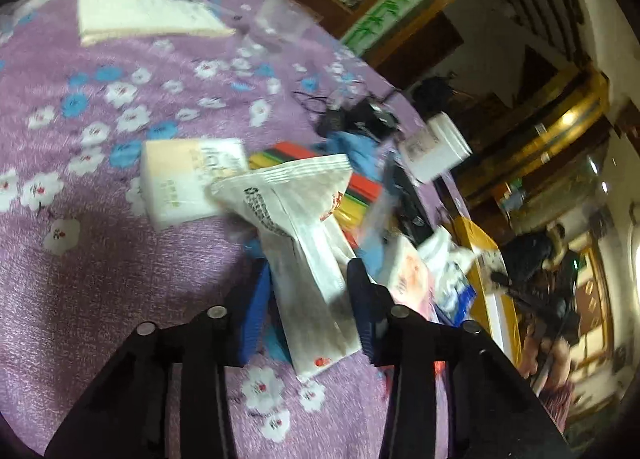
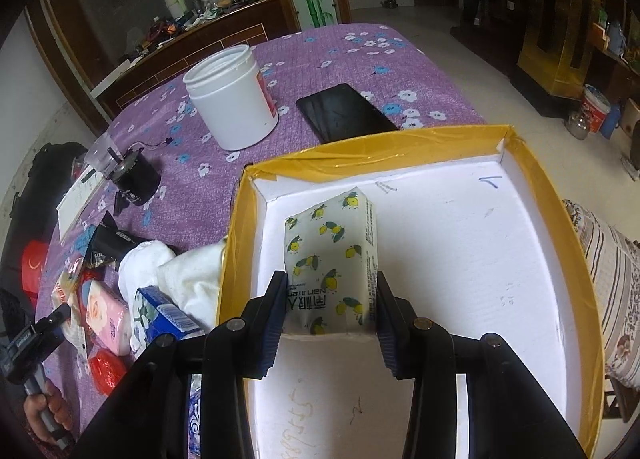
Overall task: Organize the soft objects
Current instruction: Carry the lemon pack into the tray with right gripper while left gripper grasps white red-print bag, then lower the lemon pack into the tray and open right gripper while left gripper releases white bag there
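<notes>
The right gripper (image 2: 327, 313) clamps the lemon-print tissue pack (image 2: 331, 259) between its blue pads, holding it inside the yellow-rimmed foam box (image 2: 532, 187), toward the box's 9 o'clock wall. Over on the purple floral tablecloth (image 1: 80, 259), the left gripper (image 1: 306, 299) has a white printed plastic packet (image 1: 304, 235) between its fingers; blur hides whether they actually pinch it. A cream tissue pack (image 1: 180, 183) lies at the packet's 10 o'clock.
</notes>
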Tool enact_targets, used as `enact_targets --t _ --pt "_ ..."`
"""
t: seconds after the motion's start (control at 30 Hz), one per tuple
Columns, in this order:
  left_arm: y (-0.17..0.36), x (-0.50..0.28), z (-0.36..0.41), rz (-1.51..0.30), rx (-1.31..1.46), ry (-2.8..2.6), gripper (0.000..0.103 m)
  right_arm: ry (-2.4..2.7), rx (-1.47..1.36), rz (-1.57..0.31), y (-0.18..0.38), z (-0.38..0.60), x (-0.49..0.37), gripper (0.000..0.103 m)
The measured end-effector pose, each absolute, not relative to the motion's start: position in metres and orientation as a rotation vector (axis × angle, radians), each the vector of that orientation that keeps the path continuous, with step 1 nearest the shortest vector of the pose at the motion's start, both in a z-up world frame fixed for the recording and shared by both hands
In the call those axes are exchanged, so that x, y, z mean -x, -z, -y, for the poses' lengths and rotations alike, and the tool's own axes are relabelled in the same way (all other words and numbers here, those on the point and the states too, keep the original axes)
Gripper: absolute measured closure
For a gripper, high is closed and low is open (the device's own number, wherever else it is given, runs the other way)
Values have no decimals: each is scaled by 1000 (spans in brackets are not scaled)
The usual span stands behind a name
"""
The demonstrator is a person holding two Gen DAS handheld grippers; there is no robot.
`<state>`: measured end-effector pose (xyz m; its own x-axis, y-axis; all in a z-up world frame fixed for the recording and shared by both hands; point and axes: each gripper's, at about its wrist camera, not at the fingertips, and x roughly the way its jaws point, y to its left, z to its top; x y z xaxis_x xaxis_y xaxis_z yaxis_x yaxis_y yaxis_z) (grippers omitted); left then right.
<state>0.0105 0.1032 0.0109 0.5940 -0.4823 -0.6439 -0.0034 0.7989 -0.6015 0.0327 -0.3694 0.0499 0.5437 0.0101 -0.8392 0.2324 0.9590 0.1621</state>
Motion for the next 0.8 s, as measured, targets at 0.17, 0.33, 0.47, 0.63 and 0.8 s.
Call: enact_targets --t 0.17,0.33,0.47,0.63,0.8 --pt "-36 0 -92 -896 545 381 77 142 -271 -988 -52 380 -32 61" --pt "-60 0 -55 -896 484 501 77 154 -298 -980 -53 395 -28 61" --pt "-69 -11 -9 -933 451 614 77 157 -304 -978 -53 402 -24 61" --pt "-85 -34 63 -954 419 752 77 176 -309 -971 -58 413 -21 61" --pt "-76 -66 134 -1025 421 817 77 208 -332 -967 -62 433 -22 61"
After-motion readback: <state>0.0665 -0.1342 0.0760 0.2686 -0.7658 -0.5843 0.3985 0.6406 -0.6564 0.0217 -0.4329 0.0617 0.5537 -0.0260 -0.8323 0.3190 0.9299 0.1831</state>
